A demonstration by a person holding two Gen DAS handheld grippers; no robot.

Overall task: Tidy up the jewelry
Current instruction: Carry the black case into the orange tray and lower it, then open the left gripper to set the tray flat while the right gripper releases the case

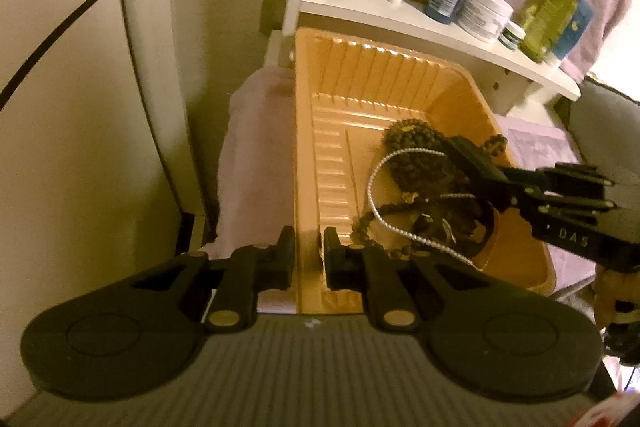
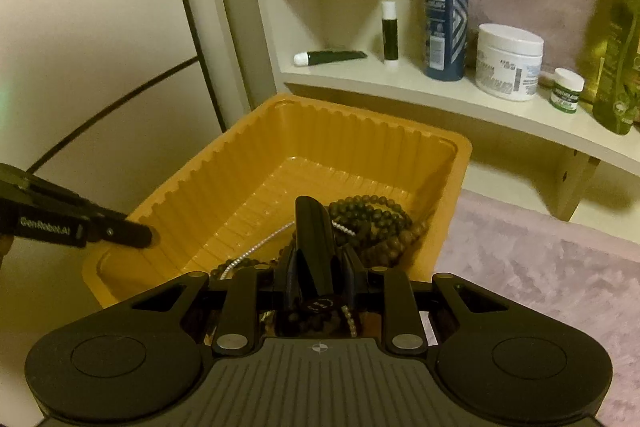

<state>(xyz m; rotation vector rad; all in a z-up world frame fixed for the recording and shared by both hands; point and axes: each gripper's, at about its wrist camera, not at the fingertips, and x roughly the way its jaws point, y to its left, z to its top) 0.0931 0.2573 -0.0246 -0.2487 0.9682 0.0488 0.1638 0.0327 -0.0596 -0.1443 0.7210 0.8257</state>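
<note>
1. In the orange tray (image 2: pixel 208 187), toward its near right part, lies the jewelry: a heap of dark bead strands (image 2: pixel 372 219) with a thin silver chain (image 1: pixel 374 183) looping over and beside it. The far left of the tray floor is bare ribbed plastic.
2. Right tongs (image 2: pixel 314 227): nearly together, reaching down into the heap. Seen from the left wrist, the right tongs (image 1: pixel 476 163) sit among the beads, with a dark band-like piece and chain hanging at them. Beads and a bit of chain also show just behind the fingers in the right wrist view. Something is pinched; exactly which strand, cannot tell.
3. Left tongs (image 1: pixel 308 251): pressed onto the tray's near rim, one finger outside the wall, one inside. From the right wrist view the left tongs (image 2: pixel 140 235) meet the tray's left rim.
4. Tray stands on a pale pink cloth (image 2: pixel 540 267) covering the desk.
5. Behind the tray, a white shelf (image 2: pixel 440 95) carries a blue spray bottle (image 2: pixel 446 7), a white jar (image 2: pixel 508 63), a small green-labelled jar (image 2: pixel 567 90), a yellow-green bottle (image 2: pixel 618 67), an upright dark stick (image 2: pixel 390 35) and a lying dark tube (image 2: pixel 332 57).
6. A black cable (image 1: pixel 56 23) crosses the pale wall at left.
</note>
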